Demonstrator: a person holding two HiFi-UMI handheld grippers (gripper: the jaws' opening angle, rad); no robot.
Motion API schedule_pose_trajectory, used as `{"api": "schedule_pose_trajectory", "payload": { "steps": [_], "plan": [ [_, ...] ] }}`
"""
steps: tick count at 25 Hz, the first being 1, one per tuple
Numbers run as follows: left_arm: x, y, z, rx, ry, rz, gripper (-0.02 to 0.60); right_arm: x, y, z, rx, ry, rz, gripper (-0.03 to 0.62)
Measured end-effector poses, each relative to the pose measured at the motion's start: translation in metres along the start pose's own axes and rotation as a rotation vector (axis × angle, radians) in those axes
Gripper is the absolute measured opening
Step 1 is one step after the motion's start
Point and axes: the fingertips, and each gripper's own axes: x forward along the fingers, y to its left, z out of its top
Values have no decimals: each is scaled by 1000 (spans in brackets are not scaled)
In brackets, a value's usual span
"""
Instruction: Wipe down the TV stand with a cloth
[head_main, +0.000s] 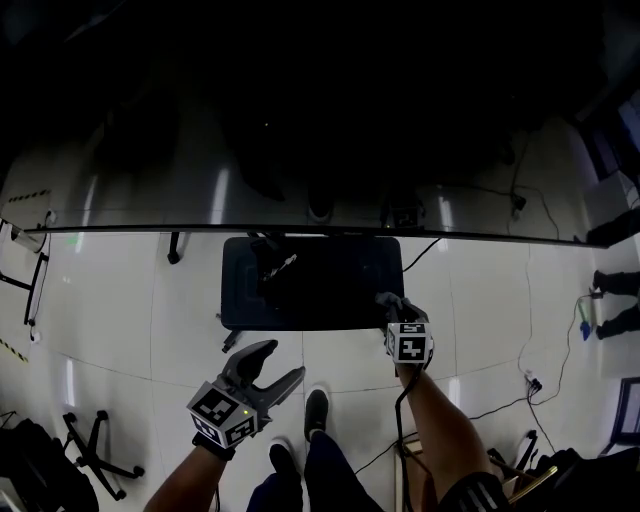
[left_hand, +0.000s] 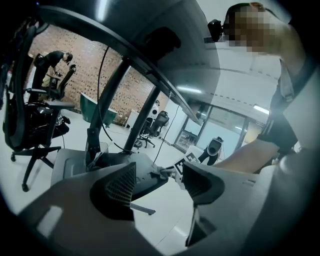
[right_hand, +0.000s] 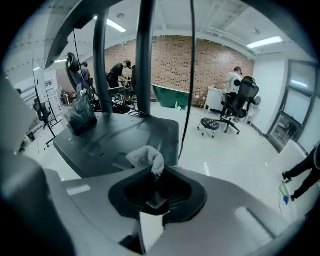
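Head view has the right gripper (head_main: 388, 305) pinching a grey cloth (right_hand: 147, 157) at the front right corner of the dark TV stand base (head_main: 310, 285). The left gripper (head_main: 272, 362) gapes wide and empty, just off the base's front edge.

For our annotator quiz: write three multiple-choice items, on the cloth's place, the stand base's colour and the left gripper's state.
1. The cloth is: A. loose at the stand base's far left corner; B. in the right gripper's jaws at its near right corner; C. loose at its middle.
2. The base is: A. white; B. red; C. dark.
3. The left gripper's jaws are: A. apart, empty; B. shut on the cloth; C. shut, empty.
1 B: its view shows the jaws clamped on it. 2 C: dark in every view. 3 A: a wide gap, nothing between.
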Motion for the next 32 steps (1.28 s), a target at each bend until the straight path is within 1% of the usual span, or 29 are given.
{"api": "schedule_pose_trajectory", "payload": {
  "steps": [4,7,11,14,16,19,22,27,30,32],
  "plan": [
    [9,1,-2,-3,-6,-12,316,-1,-6,1,-27,12,-8,48],
    [11,-1,8,-4,-15,-7,316,-2,12,22,-34,-28,36,48],
    [9,3,10,-10,-30,5,316,9,71,68,-77,-92,166,48],
    [6,7,16,-22,-40,19,316,25,119,101,-102,-118,259,48],
    [3,12,18,-27,-44,33,316,39,144,118,-126,-125,291,48],
    [-1,22,16,-48,-63,54,316,63,168,139,-185,-121,301,48],
    [-2,30,15,-67,-67,71,316,82,183,151,-240,-102,319,48],
    [-4,36,11,-85,-63,86,316,97,199,151,-272,-64,359,48],
    [-1,39,9,-84,-57,85,316,98,194,148,-296,-60,359,48],
    [2,40,9,-78,-51,83,316,97,179,145,-293,-59,340,48]
  ]
}}
